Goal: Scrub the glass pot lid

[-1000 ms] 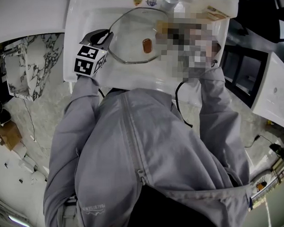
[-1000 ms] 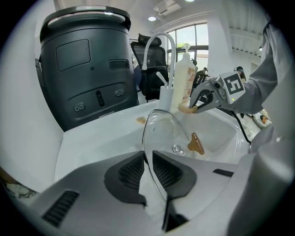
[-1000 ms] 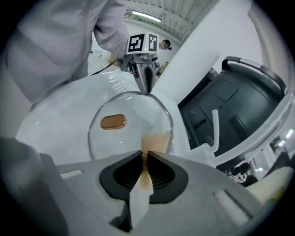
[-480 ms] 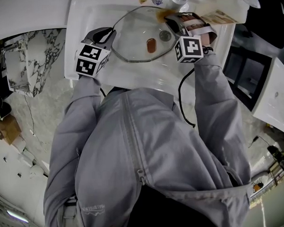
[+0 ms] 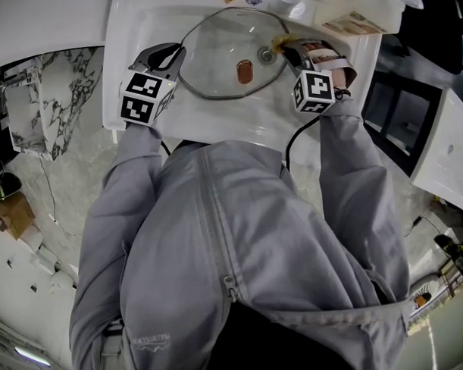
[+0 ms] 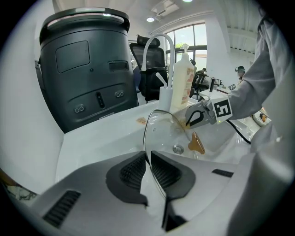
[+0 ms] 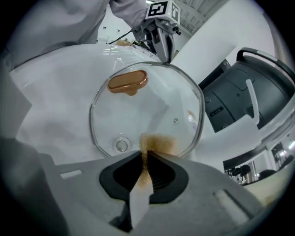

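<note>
Scrubbing looks about to begin: the left hand-held gripper [image 6: 148, 159] has just been closing its jaws on the rim of the glass pot lid [image 7: 147, 106], and the right hand-held gripper [image 7: 144, 157], pinching a brown pad [image 7: 159, 144], next needs to rub the glass.

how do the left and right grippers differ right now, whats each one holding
The left gripper pinches the rim of the glass lid, its jaws having just closed further; the right gripper pinches a brown scouring pad. The left sits at the lid's left edge, the right at the opposite edge, pad against glass. Both are shut over the white sink.
</note>
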Available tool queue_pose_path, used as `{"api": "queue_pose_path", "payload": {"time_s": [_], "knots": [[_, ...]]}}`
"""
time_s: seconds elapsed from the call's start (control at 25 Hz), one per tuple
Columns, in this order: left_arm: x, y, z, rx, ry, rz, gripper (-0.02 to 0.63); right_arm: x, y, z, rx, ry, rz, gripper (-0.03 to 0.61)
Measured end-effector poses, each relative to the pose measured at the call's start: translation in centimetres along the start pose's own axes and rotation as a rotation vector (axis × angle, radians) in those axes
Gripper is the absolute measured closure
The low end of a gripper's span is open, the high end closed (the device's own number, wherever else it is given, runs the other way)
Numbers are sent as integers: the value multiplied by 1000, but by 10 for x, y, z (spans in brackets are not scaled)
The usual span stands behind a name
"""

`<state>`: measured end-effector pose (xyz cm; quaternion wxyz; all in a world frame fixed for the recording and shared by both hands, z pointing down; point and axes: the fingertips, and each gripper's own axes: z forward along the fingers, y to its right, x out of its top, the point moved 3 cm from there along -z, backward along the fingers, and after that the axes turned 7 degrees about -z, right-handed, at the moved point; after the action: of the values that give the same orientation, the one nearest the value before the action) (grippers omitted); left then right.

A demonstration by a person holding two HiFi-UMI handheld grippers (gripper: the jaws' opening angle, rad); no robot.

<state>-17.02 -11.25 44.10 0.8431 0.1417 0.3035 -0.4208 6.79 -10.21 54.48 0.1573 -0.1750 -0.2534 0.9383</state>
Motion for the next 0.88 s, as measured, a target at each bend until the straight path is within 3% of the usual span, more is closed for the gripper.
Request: {"api": "queue_pose_path", "payload": {"time_s": [0.2, 0.32, 0.56, 0.88], "knots": [[-1, 1, -2, -3, 11, 1, 575, 1, -25, 4, 65, -36, 24, 546], [1, 0, -2, -5, 18, 2, 575, 9, -46, 9, 156, -38, 7, 546], [2, 1, -3, -21, 33, 2, 575, 42, -93, 19, 330, -18, -41, 546], [3, 0, -3, -50, 50, 5, 575, 93, -124, 29, 504, 50, -39, 546]]}}
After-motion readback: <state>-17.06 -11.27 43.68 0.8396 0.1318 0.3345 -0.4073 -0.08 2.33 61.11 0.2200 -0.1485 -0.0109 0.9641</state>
